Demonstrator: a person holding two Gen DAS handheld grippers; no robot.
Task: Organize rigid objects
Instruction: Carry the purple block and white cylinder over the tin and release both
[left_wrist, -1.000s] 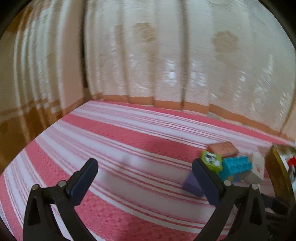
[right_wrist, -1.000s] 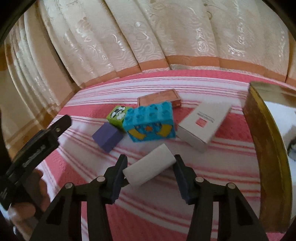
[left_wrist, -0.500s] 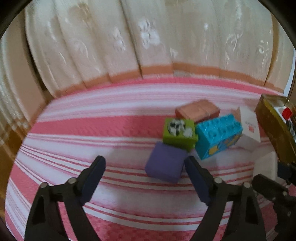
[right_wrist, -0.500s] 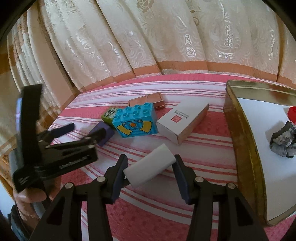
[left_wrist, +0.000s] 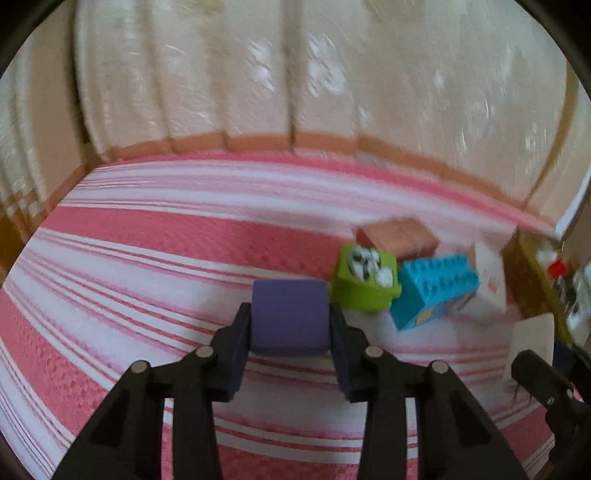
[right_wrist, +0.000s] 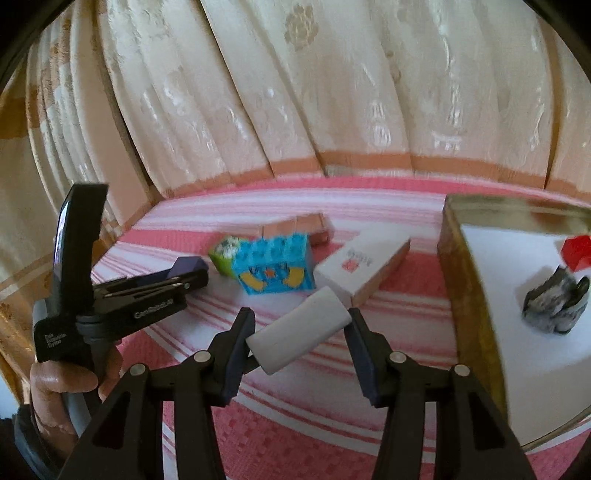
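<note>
On the pink striped cloth, a purple block (left_wrist: 290, 317) sits between the pads of my left gripper (left_wrist: 290, 314). The jaws are closing and both pads touch its sides. The right wrist view shows this gripper (right_wrist: 184, 280) from the side, with the purple block (right_wrist: 190, 264) at its tip. My right gripper (right_wrist: 298, 325) is shut on a white rounded block (right_wrist: 299, 330), held slantwise above the cloth. Behind lie a green block (left_wrist: 364, 284), a blue studded brick (left_wrist: 436, 291), a brown flat block (left_wrist: 397, 240) and a white box (right_wrist: 360, 262).
A gold tin (right_wrist: 469, 295) with a white lining stands at the right, holding a red block (right_wrist: 578, 249) and a grey-black lump (right_wrist: 554, 302). Cream curtains hang along the far edge of the cloth. A person's hand (right_wrist: 55, 376) grips the left tool's handle.
My left gripper swung over to the purple block, dipped, and its wide-open jaws came in onto the block's sides. The right gripper kept hold of the white block and shifted slightly.
</note>
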